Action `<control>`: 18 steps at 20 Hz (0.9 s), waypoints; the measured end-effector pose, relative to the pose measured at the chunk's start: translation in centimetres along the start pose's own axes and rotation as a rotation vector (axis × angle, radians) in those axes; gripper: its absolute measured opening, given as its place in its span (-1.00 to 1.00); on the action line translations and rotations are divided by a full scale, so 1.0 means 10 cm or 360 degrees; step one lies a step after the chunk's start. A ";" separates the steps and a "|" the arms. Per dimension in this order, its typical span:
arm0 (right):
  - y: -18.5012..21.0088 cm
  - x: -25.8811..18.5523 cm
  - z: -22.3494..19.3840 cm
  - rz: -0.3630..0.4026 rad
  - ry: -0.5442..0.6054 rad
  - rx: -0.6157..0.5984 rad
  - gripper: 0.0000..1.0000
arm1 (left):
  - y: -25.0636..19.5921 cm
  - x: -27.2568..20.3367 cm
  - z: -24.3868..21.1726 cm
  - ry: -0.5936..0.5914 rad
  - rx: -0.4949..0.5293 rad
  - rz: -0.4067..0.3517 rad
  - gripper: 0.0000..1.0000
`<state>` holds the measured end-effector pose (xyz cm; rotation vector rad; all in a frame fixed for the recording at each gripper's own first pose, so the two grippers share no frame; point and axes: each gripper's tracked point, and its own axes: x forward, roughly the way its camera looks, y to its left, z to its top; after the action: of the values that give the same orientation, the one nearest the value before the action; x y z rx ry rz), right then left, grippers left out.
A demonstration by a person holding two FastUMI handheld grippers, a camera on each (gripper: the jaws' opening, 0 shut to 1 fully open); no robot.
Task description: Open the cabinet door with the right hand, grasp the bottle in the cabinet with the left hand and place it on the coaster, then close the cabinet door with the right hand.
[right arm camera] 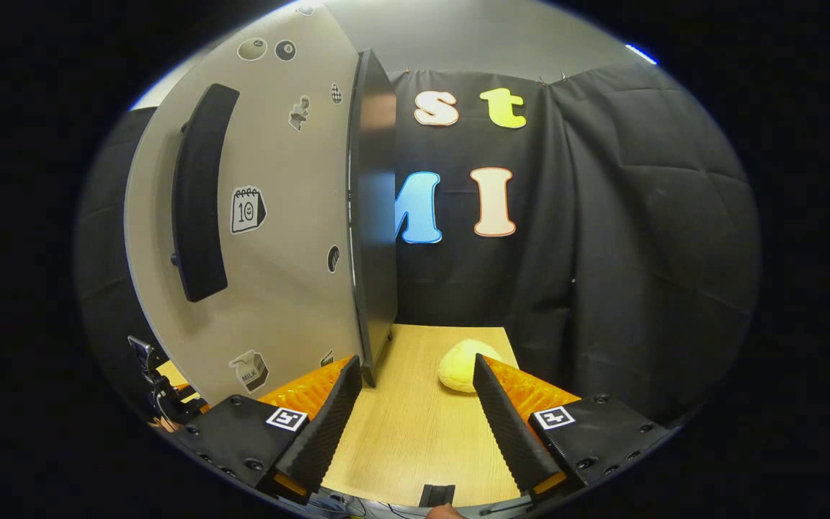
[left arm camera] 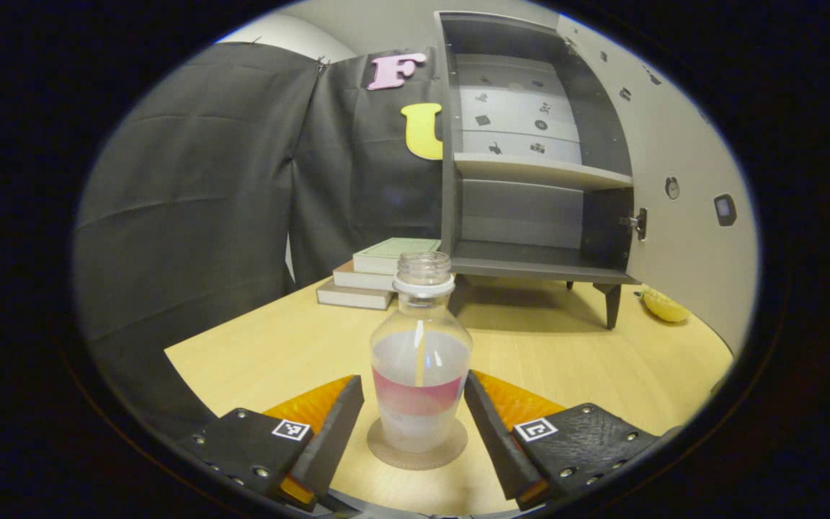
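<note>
- Left gripper (left arm camera: pixel 415 414): jaws spread, one finger on each side of the bottle (left arm camera: pixel 421 360), a thin gap visible on both sides; no pinch.
- One bottle: clear plastic, uncapped, upright, standing on the one round coaster (left arm camera: pixel 416 450) on the wooden table (left arm camera: pixel 566 360); pink band label around its middle, no writing legible.
- One cabinet (left arm camera: pixel 530 173): dark, on short legs, at the back of the table, door (left arm camera: pixel 681 180) swung wide open to the right; shelves bare inside, small stickers on the back panel too small to read.
- Three books (left arm camera: pixel 375 277): stacked flat just left of the cabinet; cover text not legible.
- One yellow object (left arm camera: pixel 663 306): on the table right of the cabinet, beneath the open door.
- Right gripper (right arm camera: pixel 415 411): jaws spread, nothing between them but bare table (right arm camera: pixel 415 432).
- Door (right arm camera: pixel 271 216), right gripper view: outer face to the left, edge-on near centre, one dark vertical handle (right arm camera: pixel 199 194).
- Stickers on that face: a calendar page marked "10" (right arm camera: pixel 247 210), a carton marked "MILK" (right arm camera: pixel 251 370), several smaller ones unreadable.
- One pale yellow lump (right arm camera: pixel 462 364): on the table beyond the fingers.
</note>
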<state>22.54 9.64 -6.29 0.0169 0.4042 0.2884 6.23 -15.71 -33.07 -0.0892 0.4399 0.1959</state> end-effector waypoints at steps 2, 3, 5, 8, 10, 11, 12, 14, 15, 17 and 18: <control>0.01 0.01 0.04 0.0014 -0.0012 0.0008 0.96 | 0.00 -0.05 0.05 -0.0003 0.0017 0.0012 0.69; 0.02 0.00 0.04 0.0024 -0.0018 0.0012 0.96 | -0.01 -0.10 0.10 -0.0012 0.0025 0.0016 0.74; 0.03 0.01 0.07 0.0046 -0.0028 0.0019 0.96 | -0.03 -0.23 0.32 -0.0065 0.0033 0.0019 0.70; 0.11 0.01 0.17 0.0120 -0.0050 0.0029 0.96 | -0.04 -0.47 0.73 -0.0144 0.0068 0.0038 0.74; 0.16 -0.01 0.29 0.0168 -0.0085 0.0045 0.96 | -0.06 -0.65 1.06 -0.0205 0.0069 0.0034 0.73; 0.19 -0.02 0.38 0.0190 -0.0119 0.0064 0.96 | -0.08 -0.70 1.21 -0.0238 0.0057 0.0016 0.69; 0.23 -0.04 0.48 0.0211 -0.0157 0.0087 0.96 | -0.10 -0.76 1.35 -0.0269 0.0041 0.0002 0.70; 0.31 -0.09 0.66 0.0262 -0.0211 0.0139 0.96 | -0.07 -0.84 1.61 -0.0326 0.0037 -0.0001 0.70; 0.36 -0.11 0.74 0.0290 -0.0227 0.0158 0.86 | -0.04 -0.86 1.71 -0.0348 0.0047 0.0007 0.69; 0.47 -0.12 0.85 0.0326 -0.0250 0.0170 0.96 | -0.04 -0.89 1.94 -0.0402 0.0044 -0.0015 0.73; 0.52 -0.13 0.89 0.0333 -0.0262 0.0169 0.96 | -0.05 -0.89 2.04 -0.0428 0.0029 -0.0041 0.69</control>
<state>23.46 14.67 2.73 0.1866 0.2540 0.4685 6.88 -15.14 -10.79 -0.0494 0.1722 0.1756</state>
